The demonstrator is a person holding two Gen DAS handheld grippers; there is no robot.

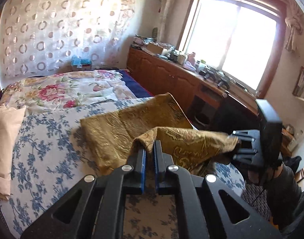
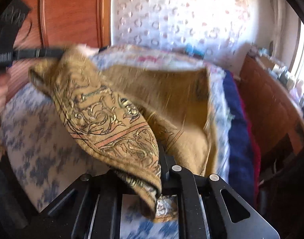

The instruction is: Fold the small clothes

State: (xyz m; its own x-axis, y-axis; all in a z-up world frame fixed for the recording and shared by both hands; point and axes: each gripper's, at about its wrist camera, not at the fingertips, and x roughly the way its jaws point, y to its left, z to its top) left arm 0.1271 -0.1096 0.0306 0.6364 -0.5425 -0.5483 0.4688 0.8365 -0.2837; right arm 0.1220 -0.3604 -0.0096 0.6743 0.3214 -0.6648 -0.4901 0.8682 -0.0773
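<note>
1. Nearest in the left wrist view, the left gripper (image 1: pixel 150 149) is pinching a corner of the gold patterned cloth (image 1: pixel 120 127): its blue-padded fingers (image 1: pixel 143 157) are standing nearly together with only a thin fold of fabric between them.
2. The right gripper (image 2: pixel 159 159) is gripping the neighbouring corner. In its own blurred view the fabric is draping over the left finger and hiding the gap, so I am judging it closed on the cloth from the left wrist view, where the cloth runs straight into its fingers (image 1: pixel 236 145).
3. The held edge is stretching between the two grippers, running left to right from the person's side and sagging slightly in the middle.
4. Beyond that raised edge, the rest of the cloth is lying flat on the blue floral bedsheet (image 1: pixel 42 139), reaching away from both grippers toward the far part of the bed.
5. My judgement is that the coming move turns on this: the flat part lies straight ahead of both grippers, so the held edge needs carrying forward to meet the far edge, with both hands travelling level.
6. Farther off, a floral quilt (image 1: pixel 58 91) is covering the far part of the bed, and a wooden cabinet (image 1: pixel 161 73) is running under the window (image 1: pixel 229 39).
</note>
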